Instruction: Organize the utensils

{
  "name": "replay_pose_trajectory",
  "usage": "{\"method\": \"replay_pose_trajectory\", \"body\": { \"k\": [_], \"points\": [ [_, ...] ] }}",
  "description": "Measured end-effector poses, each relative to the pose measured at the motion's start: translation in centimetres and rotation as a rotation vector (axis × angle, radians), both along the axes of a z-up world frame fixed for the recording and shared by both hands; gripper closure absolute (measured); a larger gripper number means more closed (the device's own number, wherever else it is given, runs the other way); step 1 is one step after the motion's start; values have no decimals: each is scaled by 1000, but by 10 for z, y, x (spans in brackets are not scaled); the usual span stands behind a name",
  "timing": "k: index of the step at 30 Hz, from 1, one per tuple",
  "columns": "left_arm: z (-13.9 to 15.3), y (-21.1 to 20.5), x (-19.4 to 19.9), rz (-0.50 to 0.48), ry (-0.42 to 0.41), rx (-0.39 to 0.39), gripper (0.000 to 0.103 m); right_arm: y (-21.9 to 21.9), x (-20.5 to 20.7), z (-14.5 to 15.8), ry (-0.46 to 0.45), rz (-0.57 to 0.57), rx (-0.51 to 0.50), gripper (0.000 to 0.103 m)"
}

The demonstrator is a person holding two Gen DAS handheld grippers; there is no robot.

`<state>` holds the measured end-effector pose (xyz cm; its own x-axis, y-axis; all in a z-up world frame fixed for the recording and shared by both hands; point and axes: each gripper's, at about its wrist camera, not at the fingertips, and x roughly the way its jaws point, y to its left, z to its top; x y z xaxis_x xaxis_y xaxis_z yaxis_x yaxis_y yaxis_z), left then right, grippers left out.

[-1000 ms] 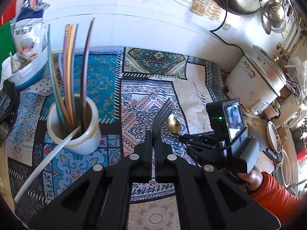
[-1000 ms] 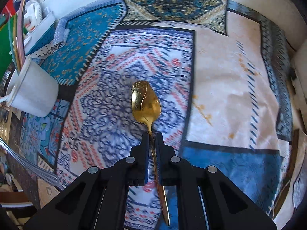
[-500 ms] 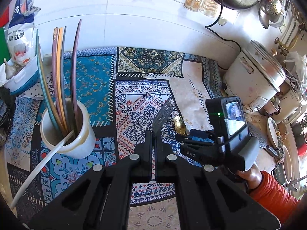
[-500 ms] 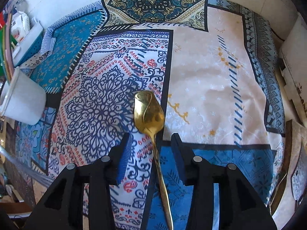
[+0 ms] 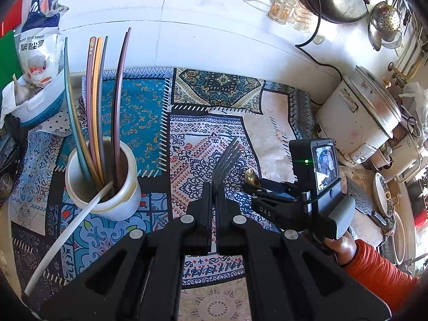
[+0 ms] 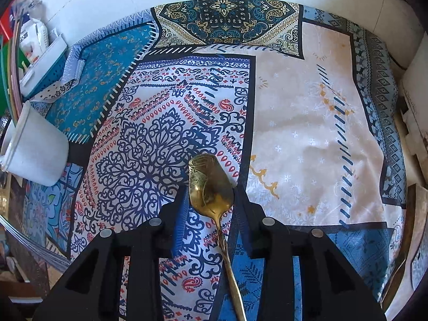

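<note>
My left gripper is shut on a dark fork whose tines point up and forward above the patterned cloth. A white cup holding several long chopsticks stands to its left; it also shows at the left edge of the right wrist view. My right gripper is open, its jaws on either side of a gold spoon that lies on the cloth, bowl forward. In the left wrist view the right gripper is to the right of the fork, with the spoon's bowl just past it.
A patterned cloth covers the counter. A white rice cooker stands at the right, a blue-and-white basket with bags at the back left. Pots, glasses and a strainer line the back wall. A white stick leans out of the cup.
My right gripper has opened and let go of the gold spoon, which now lies on the cloth between the jaws. My left gripper still holds the fork and has shifted only slightly.
</note>
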<state>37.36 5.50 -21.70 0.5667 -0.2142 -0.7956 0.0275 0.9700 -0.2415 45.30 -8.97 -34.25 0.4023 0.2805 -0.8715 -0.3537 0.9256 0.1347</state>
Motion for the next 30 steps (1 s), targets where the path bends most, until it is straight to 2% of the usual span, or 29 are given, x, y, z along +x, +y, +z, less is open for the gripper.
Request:
{"method": "replay_pose_trajectory", "body": {
  "k": [7, 16, 26, 27, 30],
  "points": [
    [7, -5, -2, -15, -17, 6, 103, -11, -11, 16, -4, -34, 46, 72],
    [20, -9, -3, -20, -59, 5, 103, -27, -29, 64, -108, -68, 108, 72],
    [47, -13, -4, -32, -133, 9, 103, -39, -44, 109, -207, -101, 164, 73],
    [50, -13, -3, -31, -140, 10, 103, -39, -46, 114, -217, -101, 165, 97],
    [59, -11, -3, -26, -167, 4, 103, -36, -46, 125, -217, -84, 178, 100]
  ]
}}
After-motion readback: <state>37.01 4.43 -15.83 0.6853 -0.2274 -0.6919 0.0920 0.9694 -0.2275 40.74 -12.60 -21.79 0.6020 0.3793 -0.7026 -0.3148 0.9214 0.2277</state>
